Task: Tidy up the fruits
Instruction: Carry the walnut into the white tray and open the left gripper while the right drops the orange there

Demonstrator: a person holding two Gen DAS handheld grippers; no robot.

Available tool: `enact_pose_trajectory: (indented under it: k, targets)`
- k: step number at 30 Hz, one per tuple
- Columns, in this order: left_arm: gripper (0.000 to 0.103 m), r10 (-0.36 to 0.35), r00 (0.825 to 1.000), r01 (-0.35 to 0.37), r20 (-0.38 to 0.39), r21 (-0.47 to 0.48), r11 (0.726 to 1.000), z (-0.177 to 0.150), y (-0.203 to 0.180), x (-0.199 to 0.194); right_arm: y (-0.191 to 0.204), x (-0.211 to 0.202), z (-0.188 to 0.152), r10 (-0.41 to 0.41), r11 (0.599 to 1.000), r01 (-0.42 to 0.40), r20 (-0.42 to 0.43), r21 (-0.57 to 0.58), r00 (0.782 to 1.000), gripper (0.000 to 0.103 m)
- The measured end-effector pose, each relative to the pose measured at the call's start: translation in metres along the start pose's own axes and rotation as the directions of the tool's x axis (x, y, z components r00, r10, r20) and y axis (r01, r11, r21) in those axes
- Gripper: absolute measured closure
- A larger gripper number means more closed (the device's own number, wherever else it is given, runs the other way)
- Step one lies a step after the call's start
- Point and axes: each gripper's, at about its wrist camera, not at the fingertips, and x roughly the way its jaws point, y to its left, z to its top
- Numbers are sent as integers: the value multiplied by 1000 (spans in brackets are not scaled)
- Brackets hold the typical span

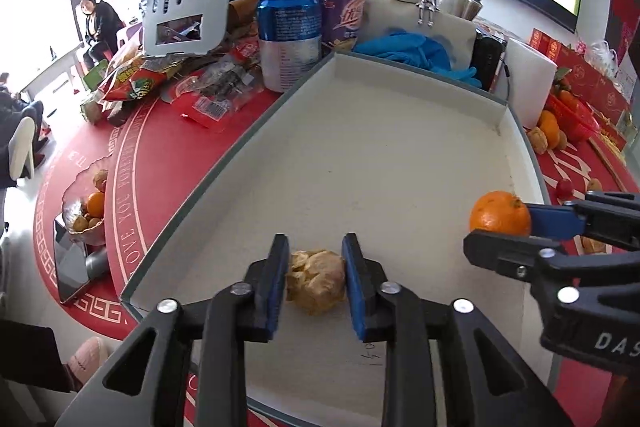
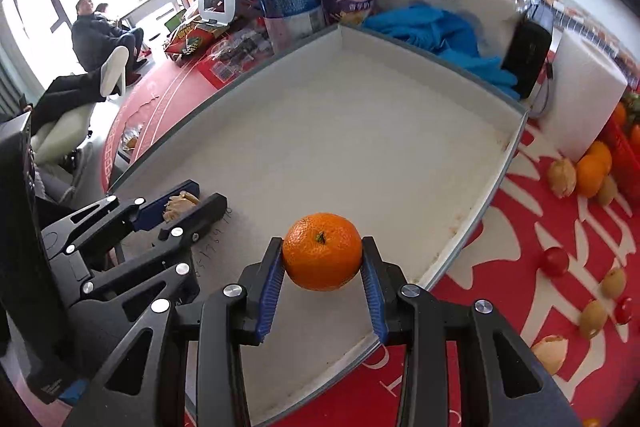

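Note:
A wide white tray [image 1: 360, 147] [image 2: 340, 127] with low grey walls lies on a red tablecloth. A walnut [image 1: 316, 283] [image 2: 180, 203] rests on the tray floor at its near left. My left gripper [image 1: 315, 239] [image 2: 206, 191] straddles it, blue pads close on each side but not pressing, so it is open. My right gripper [image 2: 322, 241] [image 1: 500, 227] is shut on an orange [image 2: 322, 253] [image 1: 498, 213], stem up, held just above the tray's near right part.
Behind the tray stand a blue can [image 1: 288, 35], a purple cup [image 1: 344, 11], snack packets and a blue cloth [image 1: 412, 47]. A glass bowl [image 1: 86, 215] of fruit and nuts sits left. Loose oranges, walnuts [image 2: 562, 177] and cherry tomatoes [image 2: 556, 261] lie right. People sit far left.

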Motion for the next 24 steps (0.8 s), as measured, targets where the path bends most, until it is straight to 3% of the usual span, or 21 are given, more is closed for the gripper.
enact_pose_trajectory:
  k: [3,5,8,11,14,19,24]
  targets:
    - [24,-1,1000,2,31,-22,1000,0,1,-7,0,-6,4,1,1000,-1,18,-8,1000,49]
    - [22,9,997,-7,75,-36,999,2,2,-16,0,-14,7,-12,1000,12,46,-10,999,17]
    - [19,-29,996,34,89,-53,998,5,2,-25,-3,-29,10,-19,1000,19,101,0,995,1]
    - [16,-76,992,84,96,-73,994,6,1,-34,-12,-47,11,-19,999,14,135,39,991,1]
    - [16,-114,990,117,79,-31,993,6,-13,-43,-27,-62,3,-26,996,12,158,85,987,1]
    - [16,-158,985,150,74,105,983,6,-58,-59,-68,-77,-29,-68,980,39,144,196,987,1]
    - [16,-235,971,215,41,275,937,-5,-126,-73,-124,-106,-77,-212,924,161,117,346,970,1]
